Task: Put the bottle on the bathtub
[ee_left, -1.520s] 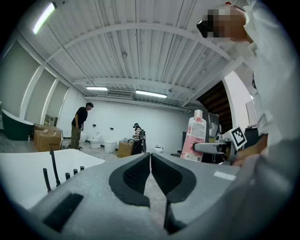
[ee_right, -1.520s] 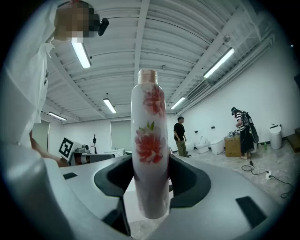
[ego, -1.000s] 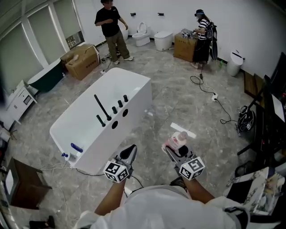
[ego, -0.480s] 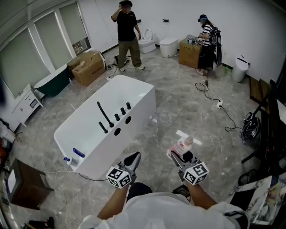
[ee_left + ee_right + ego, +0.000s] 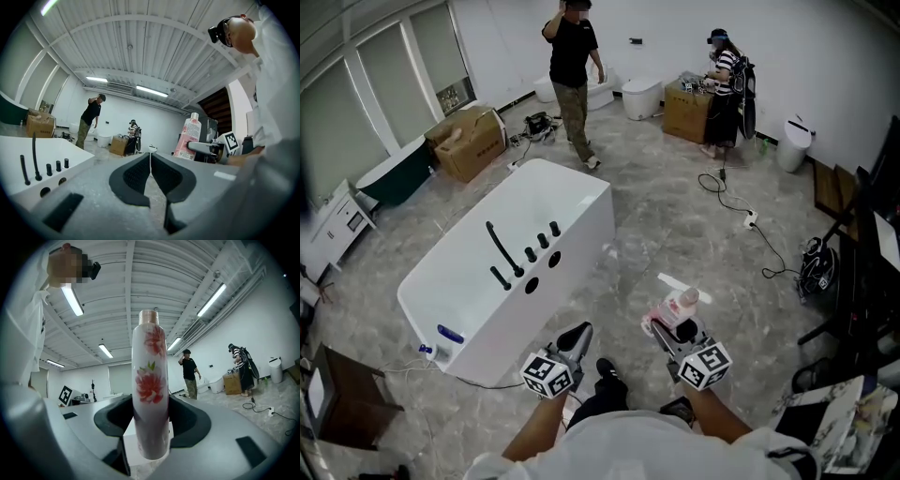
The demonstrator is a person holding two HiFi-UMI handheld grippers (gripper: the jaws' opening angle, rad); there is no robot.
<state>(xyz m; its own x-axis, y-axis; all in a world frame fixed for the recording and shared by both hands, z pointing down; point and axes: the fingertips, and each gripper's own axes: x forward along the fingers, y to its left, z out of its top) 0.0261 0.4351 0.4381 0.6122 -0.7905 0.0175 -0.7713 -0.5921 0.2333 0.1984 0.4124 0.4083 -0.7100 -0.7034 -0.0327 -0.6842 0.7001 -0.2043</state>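
My right gripper (image 5: 669,324) is clenched on the bottle (image 5: 150,380), with one jaw pressing on each side of its lower body. The bottle stands upright between the jaws, and most of its length rises free above them. It is a tall, slim bottle, white with red flowers printed on it and a pinkish cap on top. My left gripper (image 5: 151,165) has its jaws together and holds nothing.

I carry the bottle in the air above the grey floor (image 5: 675,225), in front of me and a little to the right. The bathtub (image 5: 581,253) stands on the floor to the far left of it, well apart from both grippers. Its upper side carries a row of black fittings (image 5: 521,254).

I judge that the bottle is of plastic and rather light, so the weight should be no trouble. Its surface looks smooth and glossy, and I think it could slide or turn between the pads if I loosen them. Because the hold is low on the body, the long upper part may swing when I move fast. A hold nearer to the middle would be more steady, but the low hold is enough if I keep the bottle vertical. The base looks narrow, so I expect that the bottle falls over easily. It should go down on a flat part of the bathtub, away from the fittings.
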